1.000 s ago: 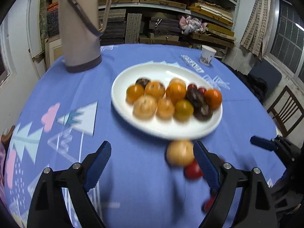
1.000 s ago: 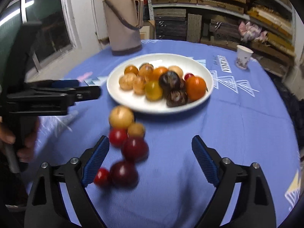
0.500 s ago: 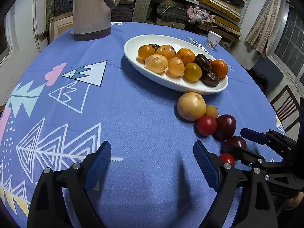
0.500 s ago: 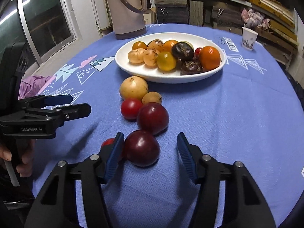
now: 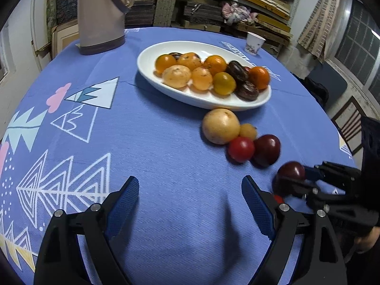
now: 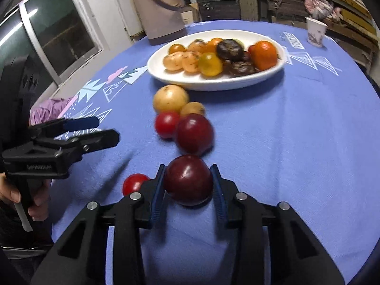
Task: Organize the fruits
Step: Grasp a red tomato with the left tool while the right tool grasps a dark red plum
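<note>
My right gripper (image 6: 188, 180) is shut on a dark red plum (image 6: 188, 180), held just above the blue cloth; it also shows in the left wrist view (image 5: 291, 170). A small red tomato (image 6: 134, 183) lies to its left. Ahead lie a second dark plum (image 6: 194, 134), a red tomato (image 6: 167, 124), a small yellow fruit (image 6: 192, 108) and a large yellow fruit (image 6: 170, 98). A white oval plate (image 6: 237, 83) holds several orange, yellow and dark fruits. My left gripper (image 5: 190, 204) is open and empty over bare cloth, left of the loose fruits.
A tall beige thermos (image 5: 101, 14) stands at the far left of the round table. A paper cup (image 5: 254, 43) stands at the far right. Shelves of stacked goods line the back wall. A wooden chair (image 5: 350, 123) stands off the right edge.
My right gripper has closed around the dark plum that lay between its open fingers. My left gripper stayed open and drew back from the plate, nearer the table's front.
</note>
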`<state>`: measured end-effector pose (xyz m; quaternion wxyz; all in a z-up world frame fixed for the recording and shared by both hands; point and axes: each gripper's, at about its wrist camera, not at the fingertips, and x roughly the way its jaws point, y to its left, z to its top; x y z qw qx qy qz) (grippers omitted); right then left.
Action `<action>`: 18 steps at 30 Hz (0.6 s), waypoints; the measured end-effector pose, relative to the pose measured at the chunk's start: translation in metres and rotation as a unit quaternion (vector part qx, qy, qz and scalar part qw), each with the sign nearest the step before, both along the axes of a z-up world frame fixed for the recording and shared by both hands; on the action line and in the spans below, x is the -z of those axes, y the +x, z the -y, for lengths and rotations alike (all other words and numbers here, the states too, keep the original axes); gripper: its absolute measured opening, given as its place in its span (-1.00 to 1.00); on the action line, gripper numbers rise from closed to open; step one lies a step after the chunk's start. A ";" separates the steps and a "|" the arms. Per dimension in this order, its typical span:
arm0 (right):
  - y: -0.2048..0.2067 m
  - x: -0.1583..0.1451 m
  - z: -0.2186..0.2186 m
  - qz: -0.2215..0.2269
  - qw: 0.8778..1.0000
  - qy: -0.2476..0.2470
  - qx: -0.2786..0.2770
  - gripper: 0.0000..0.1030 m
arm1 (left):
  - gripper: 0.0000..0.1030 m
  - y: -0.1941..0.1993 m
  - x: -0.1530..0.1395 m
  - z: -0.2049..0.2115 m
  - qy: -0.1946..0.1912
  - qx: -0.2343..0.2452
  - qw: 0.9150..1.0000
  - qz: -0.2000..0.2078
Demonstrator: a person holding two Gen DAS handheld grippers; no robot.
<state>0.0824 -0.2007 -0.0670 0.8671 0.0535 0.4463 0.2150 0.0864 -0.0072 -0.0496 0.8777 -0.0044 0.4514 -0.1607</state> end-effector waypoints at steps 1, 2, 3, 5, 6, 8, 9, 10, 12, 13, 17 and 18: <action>0.000 0.000 0.006 -0.001 1.000 0.007 0.006 -0.30 | 0.72 -0.001 0.000 0.002 0.001 0.004 1.000 0.000; -0.001 0.001 0.012 -0.003 1.000 0.013 0.011 -0.30 | 0.72 -0.004 0.000 0.006 0.003 0.012 1.000 0.001; -0.001 0.002 0.017 -0.007 1.000 0.022 0.016 -0.29 | 0.72 -0.006 0.000 0.008 0.004 0.017 1.000 0.002; -0.001 0.001 0.023 -0.008 0.999 0.039 0.021 -0.29 | 0.72 -0.012 -0.002 0.015 0.004 0.033 0.999 0.003; -0.001 0.001 0.026 -0.008 0.999 0.048 0.021 -0.29 | 0.72 -0.015 -0.002 0.020 0.006 0.044 0.999 0.005; -0.001 0.003 0.028 -0.008 0.998 0.053 0.025 -0.29 | 0.72 -0.020 -0.001 0.031 0.016 0.060 0.998 0.011; -0.001 0.003 0.029 -0.006 0.998 0.055 0.025 -0.29 | 0.72 -0.023 -0.001 0.037 0.023 0.067 0.997 0.014; -0.002 0.002 0.030 0.000 0.998 0.059 0.024 -0.29 | 0.72 -0.025 0.000 0.043 0.026 0.077 0.997 0.017; -0.004 0.000 0.030 0.009 0.998 0.065 0.022 -0.29 | 0.72 -0.026 0.004 0.051 0.034 0.086 0.995 0.021; -0.005 -0.001 0.031 0.010 0.997 0.069 0.020 -0.29 | 0.72 -0.026 0.006 0.054 0.038 0.088 0.995 0.022; -0.004 -0.001 0.036 0.008 0.996 0.082 0.023 -0.29 | 0.52 -0.020 0.017 0.062 0.040 0.099 0.994 0.005; -0.004 -0.001 0.036 0.008 0.996 0.083 0.023 -0.29 | 0.47 -0.018 0.019 0.063 0.038 0.102 0.994 -0.002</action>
